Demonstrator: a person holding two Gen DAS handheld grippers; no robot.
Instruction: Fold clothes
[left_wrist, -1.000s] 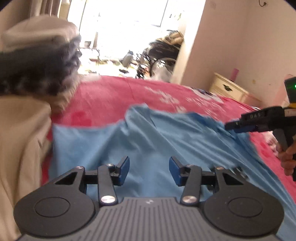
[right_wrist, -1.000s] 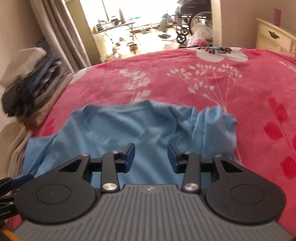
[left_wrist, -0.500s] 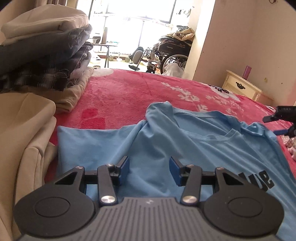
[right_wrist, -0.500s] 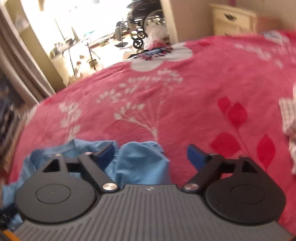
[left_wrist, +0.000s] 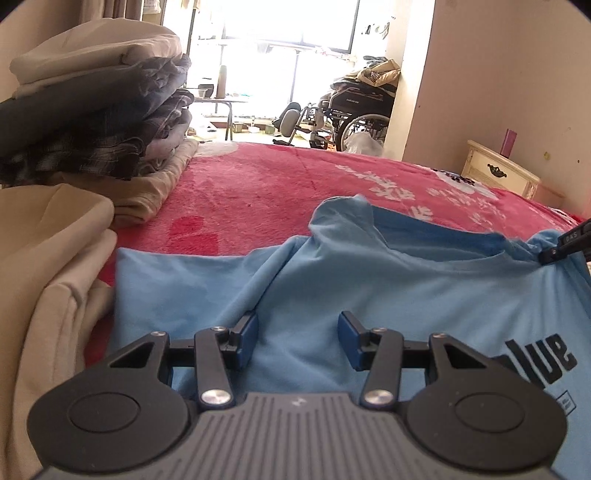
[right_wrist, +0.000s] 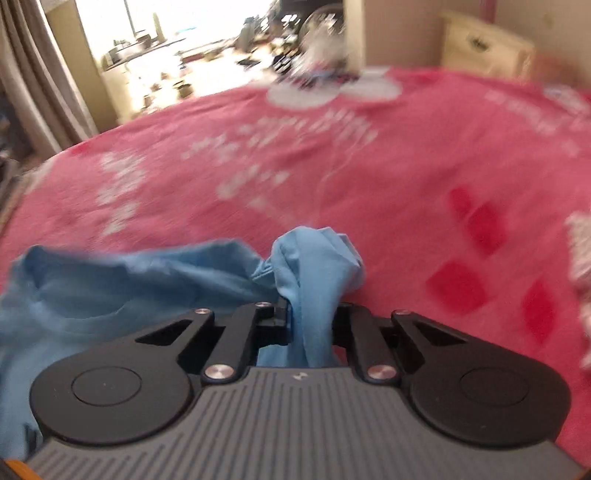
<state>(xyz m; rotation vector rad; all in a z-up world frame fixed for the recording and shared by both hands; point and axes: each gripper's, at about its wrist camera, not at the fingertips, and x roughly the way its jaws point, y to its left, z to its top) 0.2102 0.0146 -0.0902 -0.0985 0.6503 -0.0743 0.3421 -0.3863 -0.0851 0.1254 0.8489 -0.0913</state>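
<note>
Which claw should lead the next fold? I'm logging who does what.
Probably right: the right claw is shut on the blue T-shirt, bunching its sleeve, while the left claw hovers open above it, holding nothing.

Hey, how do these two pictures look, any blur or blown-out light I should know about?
Left wrist view: sharp on the blue T-shirt, window washed out white, fisheye corners dark. Right wrist view: motion-blurred across the red blanket, though the right gripper and its pinched cloth stay fairly crisp.

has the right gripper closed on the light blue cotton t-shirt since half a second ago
Yes: the right gripper, open over the red floral blanket earlier, now pinches the light blue cotton t-shirt sleeve.
</note>
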